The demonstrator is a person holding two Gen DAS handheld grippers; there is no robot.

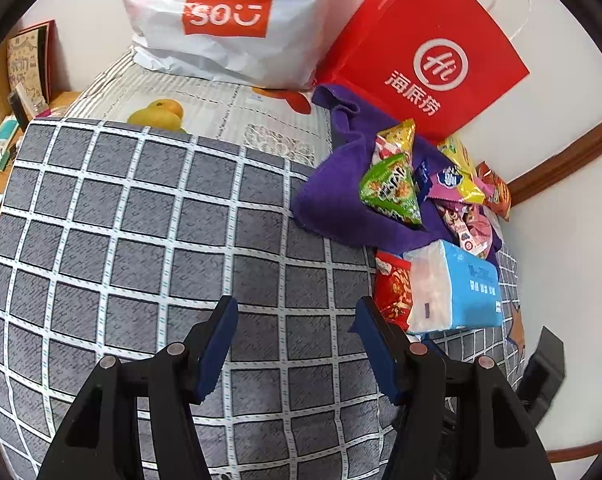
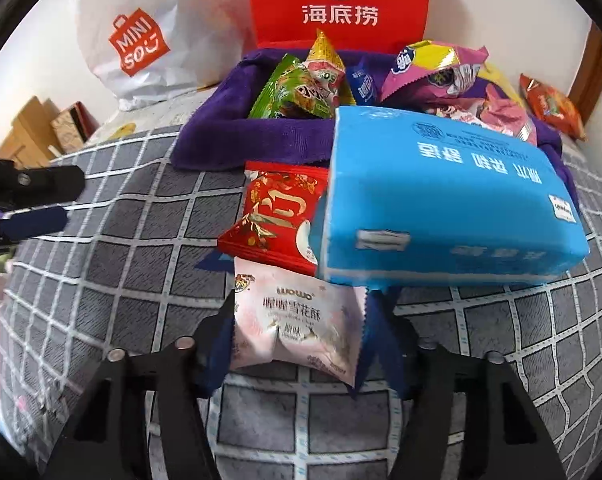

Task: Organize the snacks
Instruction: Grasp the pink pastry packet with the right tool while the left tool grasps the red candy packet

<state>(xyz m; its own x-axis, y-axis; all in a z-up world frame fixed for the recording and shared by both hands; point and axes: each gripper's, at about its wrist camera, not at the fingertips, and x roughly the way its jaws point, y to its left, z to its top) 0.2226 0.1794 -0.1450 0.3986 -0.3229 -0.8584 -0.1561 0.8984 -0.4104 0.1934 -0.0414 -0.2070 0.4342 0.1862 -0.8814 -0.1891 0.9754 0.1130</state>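
Observation:
My right gripper (image 2: pixel 301 304) is shut on a pale pink snack packet (image 2: pixel 297 320), which sits between its blue pads just above the grey checked cloth (image 2: pixel 141 240). Right behind it lie a red snack packet (image 2: pixel 277 216) and a blue tissue pack (image 2: pixel 441 200). Further back, a purple towel (image 2: pixel 221 136) carries a heap of snacks, among them a green packet (image 2: pixel 289 92). My left gripper (image 1: pixel 297 320) stands open over the bare checked cloth (image 1: pixel 141 220), with nothing between its fingers. To its right are the towel (image 1: pixel 333 200), the green packet (image 1: pixel 393 192) and the tissue pack (image 1: pixel 461 292).
A white Miniso bag (image 1: pixel 229 20) and a red paper bag (image 1: pixel 429 60) stand against the wall at the back. A wooden shelf with small items (image 1: pixel 5 128) is at the far left. An orange snack packet (image 2: pixel 553 108) lies at the right beside the wall.

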